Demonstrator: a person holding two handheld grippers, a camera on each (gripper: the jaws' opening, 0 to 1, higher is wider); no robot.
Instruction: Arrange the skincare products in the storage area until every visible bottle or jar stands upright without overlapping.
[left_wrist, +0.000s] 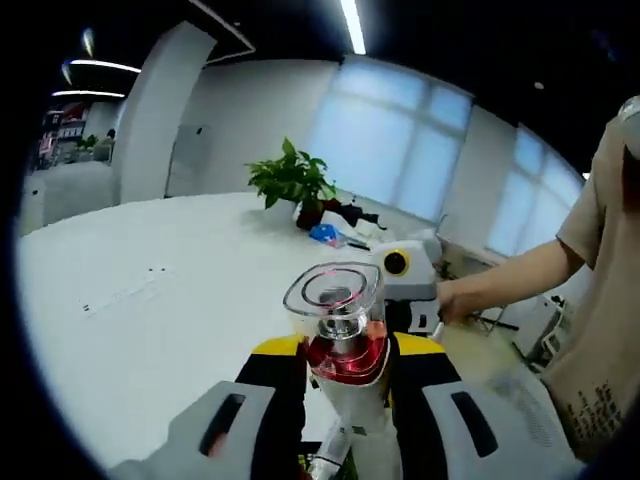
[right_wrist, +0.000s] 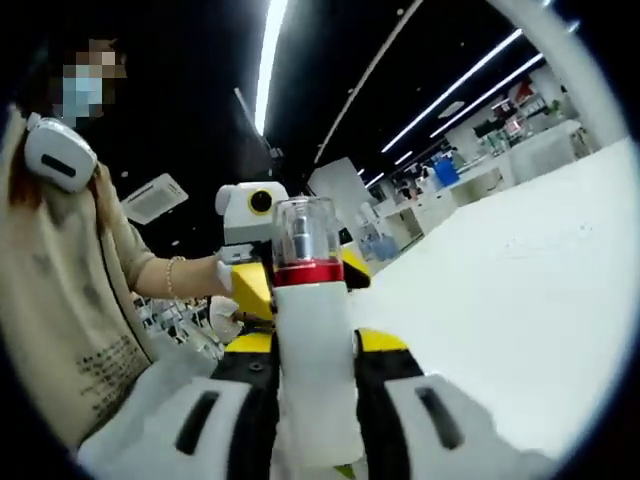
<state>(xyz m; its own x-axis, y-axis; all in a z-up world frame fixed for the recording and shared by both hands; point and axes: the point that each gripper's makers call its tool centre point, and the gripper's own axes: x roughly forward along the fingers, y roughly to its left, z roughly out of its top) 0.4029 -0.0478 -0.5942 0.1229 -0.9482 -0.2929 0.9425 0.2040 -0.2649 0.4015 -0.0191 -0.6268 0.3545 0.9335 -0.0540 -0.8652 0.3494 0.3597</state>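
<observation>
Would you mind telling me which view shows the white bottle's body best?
The right gripper view: the white bottle stands side-on, showing body, red band and clear cap. The left gripper view looks down on its cap, the body mostly hidden.

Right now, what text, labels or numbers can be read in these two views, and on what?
None legible.
Shirt: dark print near the hem, too blurred to read.
Bottle: white body, no label showing.
Table: faint marks, too small to read.

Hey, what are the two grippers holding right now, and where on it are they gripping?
Each gripper's view shows a white bottle with a red collar and clear cap, clamped between the fingers by its body, below the collar.
</observation>
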